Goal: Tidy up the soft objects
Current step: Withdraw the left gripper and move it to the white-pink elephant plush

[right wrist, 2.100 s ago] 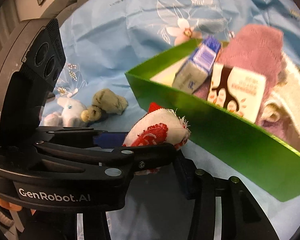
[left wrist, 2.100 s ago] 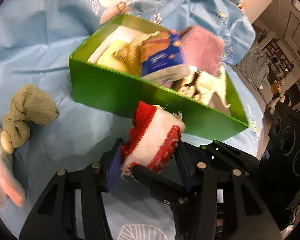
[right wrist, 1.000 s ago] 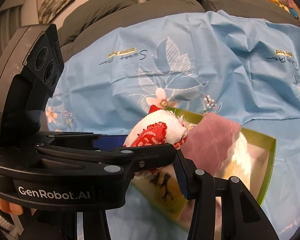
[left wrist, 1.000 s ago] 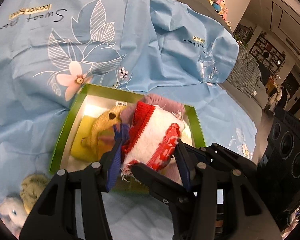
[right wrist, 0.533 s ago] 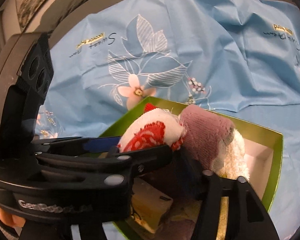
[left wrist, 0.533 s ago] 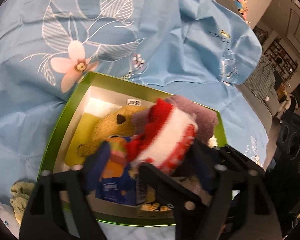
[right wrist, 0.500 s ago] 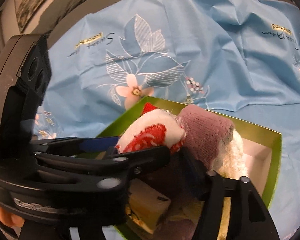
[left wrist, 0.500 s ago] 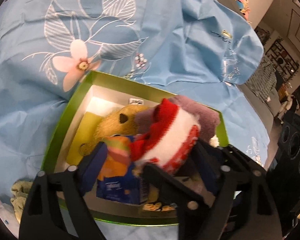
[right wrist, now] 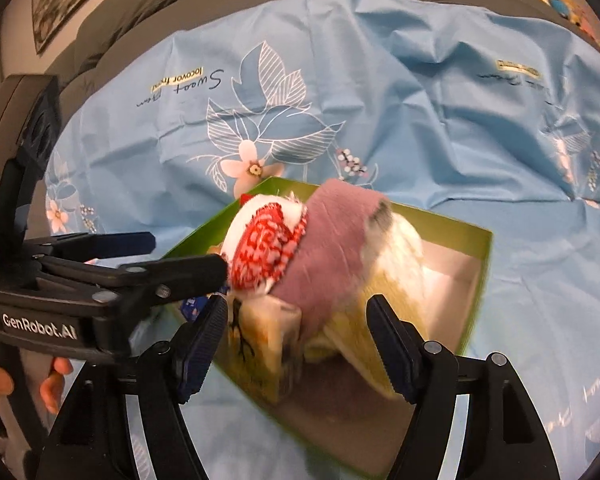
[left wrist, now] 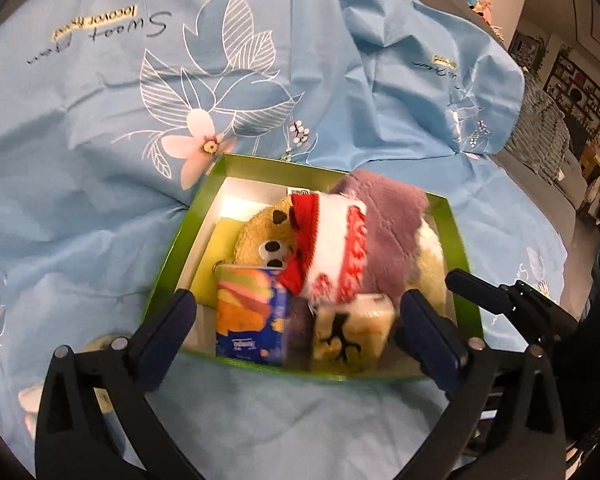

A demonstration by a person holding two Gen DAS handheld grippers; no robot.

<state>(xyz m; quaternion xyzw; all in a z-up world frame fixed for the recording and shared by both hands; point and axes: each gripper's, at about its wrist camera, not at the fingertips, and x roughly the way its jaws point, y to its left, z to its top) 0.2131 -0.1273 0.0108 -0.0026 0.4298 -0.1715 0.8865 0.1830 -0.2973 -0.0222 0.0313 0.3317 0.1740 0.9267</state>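
Observation:
A green box (left wrist: 168, 264) sits on the blue sheet and holds soft things. The red-and-white knit piece (left wrist: 332, 240) lies on top of them, over a tan plush bear (left wrist: 260, 232) and a mauve cloth (left wrist: 392, 232). My left gripper (left wrist: 300, 320) is open above the box's near edge, with the knit piece free of its pads. In the right wrist view the knit piece (right wrist: 266, 248) and box (right wrist: 482, 280) show again. My right gripper (right wrist: 296, 340) is open and empty over the box.
A blue tissue pack (left wrist: 252, 316) and a cream carton (left wrist: 352, 332) stand at the box's near wall. A blue floral sheet (left wrist: 140, 100) covers the sofa. A small plush (left wrist: 96, 346) lies left of the box, partly hidden by my finger. Dark speakers stand far right.
My left gripper carried the knit piece up and over the box, then opened and let it go; it now rests in the box. The right gripper stayed open alongside.

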